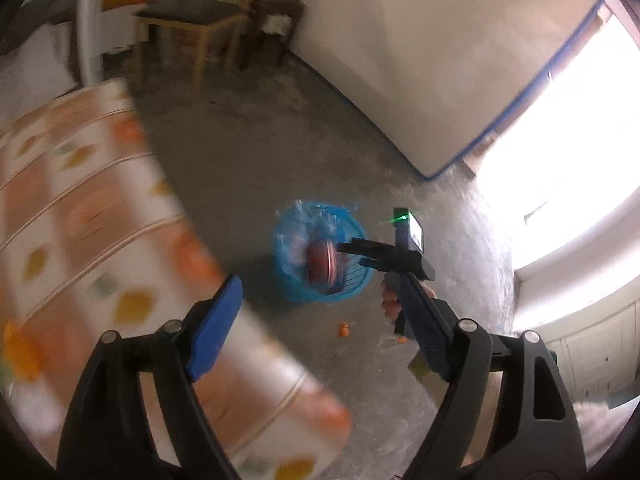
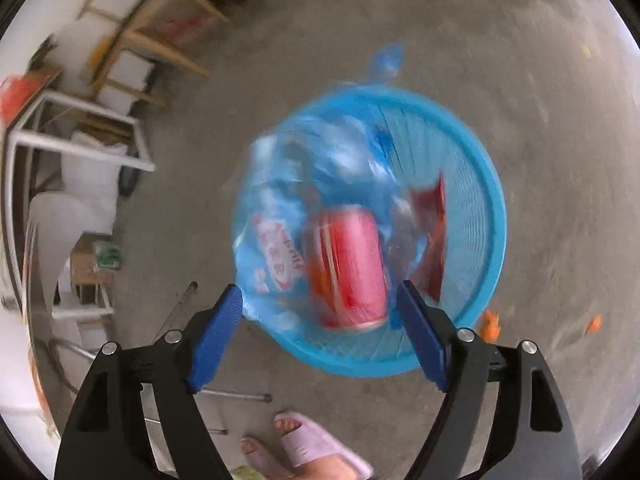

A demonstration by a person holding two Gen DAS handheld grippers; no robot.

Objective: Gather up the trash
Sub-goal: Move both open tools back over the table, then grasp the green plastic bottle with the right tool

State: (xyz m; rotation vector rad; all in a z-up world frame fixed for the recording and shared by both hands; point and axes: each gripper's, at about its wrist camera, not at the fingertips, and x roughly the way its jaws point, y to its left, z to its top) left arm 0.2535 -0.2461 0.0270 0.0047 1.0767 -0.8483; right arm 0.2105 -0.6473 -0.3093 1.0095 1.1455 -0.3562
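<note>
A blue plastic waste basket (image 2: 476, 240) with a blue bag liner stands on the concrete floor. A red soda can (image 2: 352, 268) is over its opening, blurred, between and just beyond my right gripper's (image 2: 320, 332) open fingers, not touching them. A red wrapper (image 2: 434, 240) lies inside the basket. In the left wrist view the basket (image 1: 320, 256) and the can (image 1: 322, 266) show in the middle, with the right gripper (image 1: 352, 254) reaching over the rim. My left gripper (image 1: 320, 336) is open and empty, above the edge of a table.
A table with an orange-patterned cloth (image 1: 80, 220) fills the left of the left wrist view. Orange scraps (image 2: 490, 326) lie on the floor beside the basket. A chair (image 1: 188, 20) and a leaning mattress (image 1: 420, 60) stand behind. A slippered foot (image 2: 312, 444) is below the right gripper.
</note>
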